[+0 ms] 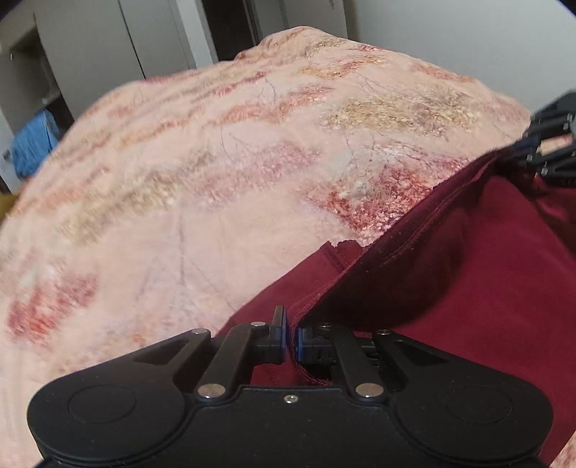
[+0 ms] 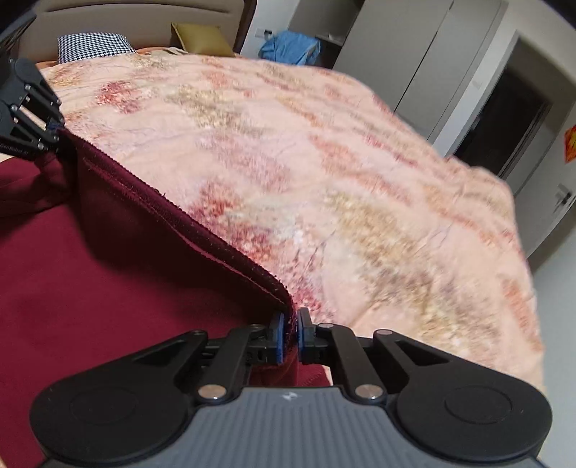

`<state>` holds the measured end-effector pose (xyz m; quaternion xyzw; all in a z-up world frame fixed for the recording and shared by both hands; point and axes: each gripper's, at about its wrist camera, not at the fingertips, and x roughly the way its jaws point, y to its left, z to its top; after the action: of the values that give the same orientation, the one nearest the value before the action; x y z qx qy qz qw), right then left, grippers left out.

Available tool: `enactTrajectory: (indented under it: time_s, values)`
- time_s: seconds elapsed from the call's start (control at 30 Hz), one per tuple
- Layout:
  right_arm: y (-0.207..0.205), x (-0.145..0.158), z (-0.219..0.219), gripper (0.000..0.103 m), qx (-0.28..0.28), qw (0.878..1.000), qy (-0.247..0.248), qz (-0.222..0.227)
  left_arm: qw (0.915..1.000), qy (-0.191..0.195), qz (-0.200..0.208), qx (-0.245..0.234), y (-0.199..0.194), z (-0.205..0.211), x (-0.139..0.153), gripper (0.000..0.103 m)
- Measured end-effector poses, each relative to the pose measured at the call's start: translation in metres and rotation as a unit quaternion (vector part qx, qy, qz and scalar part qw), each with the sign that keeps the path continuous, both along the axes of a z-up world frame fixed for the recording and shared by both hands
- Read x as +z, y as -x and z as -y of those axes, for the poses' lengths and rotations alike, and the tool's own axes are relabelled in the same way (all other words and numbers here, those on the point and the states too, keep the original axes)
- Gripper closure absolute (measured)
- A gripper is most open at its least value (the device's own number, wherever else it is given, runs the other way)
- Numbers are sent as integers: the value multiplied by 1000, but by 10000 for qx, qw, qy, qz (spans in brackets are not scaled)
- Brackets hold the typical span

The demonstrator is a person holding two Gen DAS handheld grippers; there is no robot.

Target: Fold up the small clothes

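Now your left hand-held gripper [image 1: 291, 340] and right hand-held gripper [image 2: 292, 336] each pinch the hem of the maroon garment [image 1: 468, 273], stretched above the floral bedspread [image 1: 187, 172]; next, lay that hem over evenly.

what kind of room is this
Most likely a bedroom: a wide bed under a pink floral blanket, a checked pillow against the headboard, and tall wardrobe doors beyond.
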<state>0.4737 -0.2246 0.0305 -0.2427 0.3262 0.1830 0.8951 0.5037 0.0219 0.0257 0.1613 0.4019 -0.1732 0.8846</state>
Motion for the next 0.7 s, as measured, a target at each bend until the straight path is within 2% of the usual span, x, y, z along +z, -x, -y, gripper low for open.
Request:
enactTrajectory:
  time_s: [0.03,0.07,0.1,0.13,0.17,0.2,0.23,0.27,0.33,0.4,0.53,0.6,0.7]
  values:
    - [-7,-2,3,92,-16,9999,-113,-87,9999,93,-44,4,-3,-2,-1,92]
    - [-12,-2,4,85,-22,9995,-259,-175,9998,196,-72,14,-5,-5,0,86]
    - [-14,-2,7,69,-56,9989,-402,-224,9995,302,-115,-12,-6,-8,0,70]
    - [-17,0,9,49,-90,9982,-545,-254,9990,417,-150,-47,-6,-12,1,59]
    - [-19,2,13,44,-114,9973,-680,-265,9985,522,-148,-43,-6,-16,3,30]
    - [-18,3,17,36,-133,9963,-802,-285,9982,595,-99,-17,-4,-20,6,9]
    - [-18,4,21,28,-165,9950,-926,-322,9979,639,35,24,-1,-24,10,4]
    - [-17,5,26,23,-218,9936,-1057,-341,9975,683,189,44,4,-28,15,2]
    - [-14,7,35,5,-355,9907,-1281,-286,9966,759,325,7,10,-35,22,1]
    - [-8,7,43,1,-492,9885,-1422,-149,9955,840,432,68,18,-43,28,1]
    - [6,8,56,0,-700,9854,-1547,95,9939,873,677,62,45,-50,34,1]
    - [14,4,61,0,-781,9845,-1559,163,9920,907,877,-24,65,-51,31,1]
    - [33,-4,64,0,-873,9824,-1637,202,9896,1070,962,-82,90,-51,21,1]
